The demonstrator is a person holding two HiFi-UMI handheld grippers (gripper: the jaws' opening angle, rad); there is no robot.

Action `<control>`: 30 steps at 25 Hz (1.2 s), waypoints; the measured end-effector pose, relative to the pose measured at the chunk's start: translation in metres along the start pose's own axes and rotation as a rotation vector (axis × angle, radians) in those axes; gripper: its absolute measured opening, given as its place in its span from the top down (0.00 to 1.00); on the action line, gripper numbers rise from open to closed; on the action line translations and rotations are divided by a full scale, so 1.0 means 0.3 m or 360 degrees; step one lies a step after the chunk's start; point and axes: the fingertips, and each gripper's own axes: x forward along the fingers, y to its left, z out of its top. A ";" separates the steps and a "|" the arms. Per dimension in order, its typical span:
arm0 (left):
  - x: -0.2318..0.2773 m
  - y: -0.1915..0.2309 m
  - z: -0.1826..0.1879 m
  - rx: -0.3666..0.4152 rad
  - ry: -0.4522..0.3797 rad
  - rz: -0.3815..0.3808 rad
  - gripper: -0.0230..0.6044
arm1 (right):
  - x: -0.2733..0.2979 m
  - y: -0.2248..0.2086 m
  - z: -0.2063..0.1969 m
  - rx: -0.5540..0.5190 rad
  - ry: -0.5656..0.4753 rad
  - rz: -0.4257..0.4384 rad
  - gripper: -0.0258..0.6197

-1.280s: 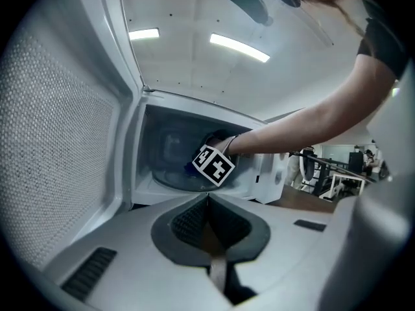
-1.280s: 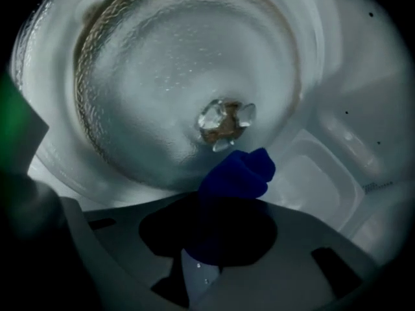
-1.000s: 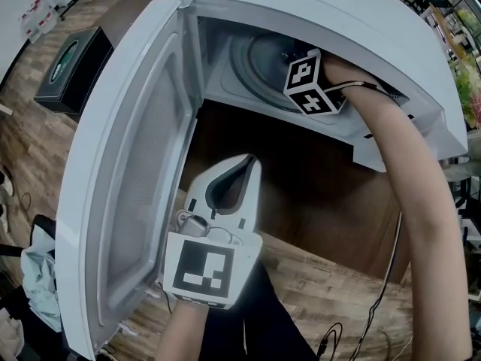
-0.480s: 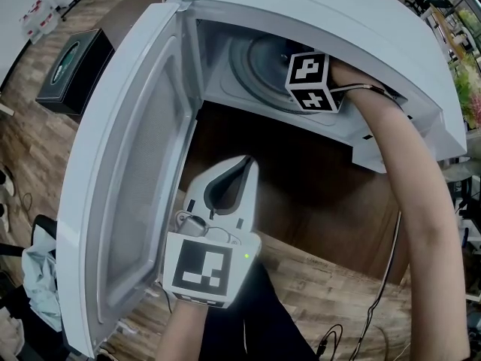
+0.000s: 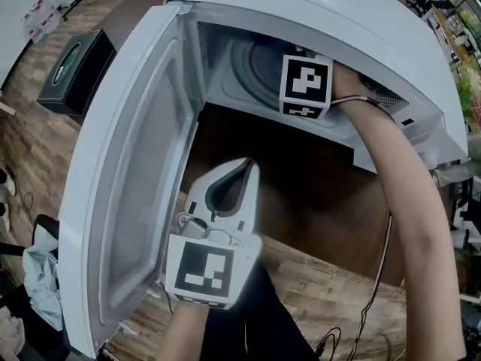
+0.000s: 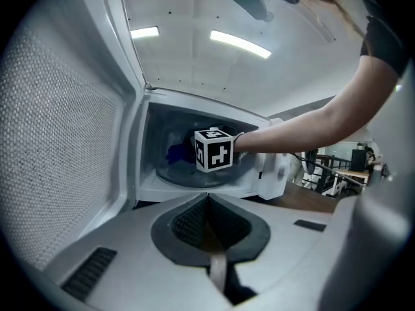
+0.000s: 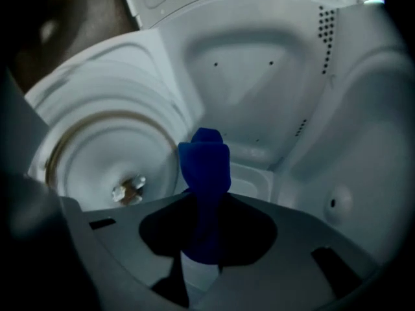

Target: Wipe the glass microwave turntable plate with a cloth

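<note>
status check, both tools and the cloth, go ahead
Right tool shut on blue cloth, inside microwave by glass plate. Left tool shut, empty, outside by open door. Nothing blocking seen.

— What colour is that cloth [image 7: 206,167] showing?
— Deep blue. It's standing out against the microwave [image 5: 316,21], which is looking white inside and out.
— And the door [image 5: 143,179]?
— White too, and its window is carrying a fine dotted mesh.
— The markers?
— The far cube [image 5: 306,85] and near cube [image 5: 204,271] are both wearing black squares on white.
— The plate [image 7: 110,157]?
— It's looking pale and clear, with a tan ring. The table [image 5: 301,194] is showing dark brown, the floor [image 5: 331,280] lighter wood planks.
</note>
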 end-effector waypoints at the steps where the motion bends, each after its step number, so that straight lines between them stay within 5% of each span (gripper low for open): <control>1: -0.001 0.002 0.000 -0.0002 0.0000 0.0003 0.96 | -0.012 -0.019 0.024 0.0029 -0.0043 -0.0035 0.83; 6: -0.006 0.019 0.001 -0.0009 0.0002 0.0030 0.96 | -0.065 -0.045 0.156 0.0052 -0.0241 -0.0082 0.83; 10: -0.011 0.025 -0.008 -0.0012 0.0007 0.0043 0.96 | -0.070 0.021 0.223 -0.0110 -0.0307 -0.0018 0.83; 30: -0.016 0.006 -0.030 0.0000 0.0033 0.0015 0.96 | -0.073 0.234 0.064 -0.0592 -0.0121 0.0363 0.83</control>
